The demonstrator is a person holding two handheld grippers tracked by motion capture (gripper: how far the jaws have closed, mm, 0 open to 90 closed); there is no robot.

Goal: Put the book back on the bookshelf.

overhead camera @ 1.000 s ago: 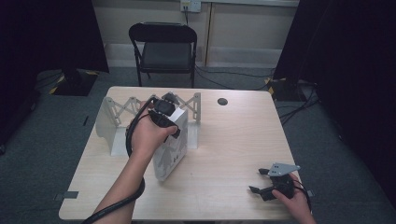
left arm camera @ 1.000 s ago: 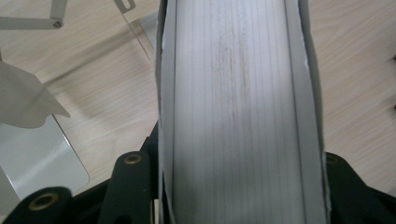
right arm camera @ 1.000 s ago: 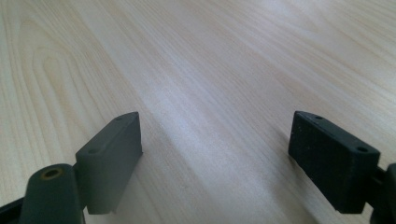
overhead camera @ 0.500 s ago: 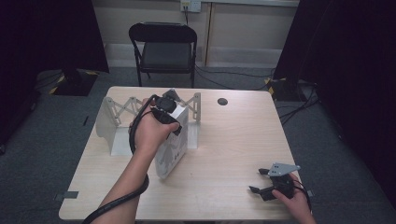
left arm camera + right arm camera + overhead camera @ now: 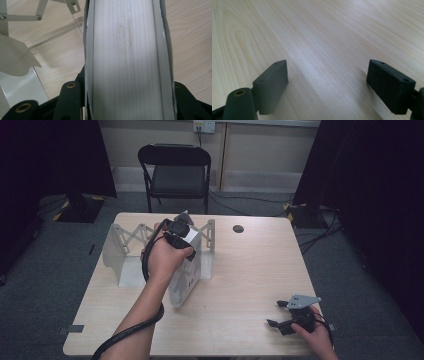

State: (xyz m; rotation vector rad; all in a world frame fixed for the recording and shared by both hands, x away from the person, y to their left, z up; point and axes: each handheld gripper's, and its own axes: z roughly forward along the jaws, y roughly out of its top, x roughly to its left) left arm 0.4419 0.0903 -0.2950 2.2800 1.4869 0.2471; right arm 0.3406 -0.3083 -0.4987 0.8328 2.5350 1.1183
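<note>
High view showed the left claw (image 5: 186, 245) clamped across a thick white book (image 5: 186, 280) standing beside the metal rack (image 5: 120, 251). Stiff, probably heavy; gripping across both covers suited it. The right claw (image 5: 281, 314) rested wide open, empty, on the surface (image 5: 250, 265).

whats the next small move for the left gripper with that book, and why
Probably tip the book upright and ease it toward the rack's end plate. The left hand-held gripper clamps the book's page edge, the book leans over the extendable metal rack, and the right hand-held gripper rests open, far off.
</note>
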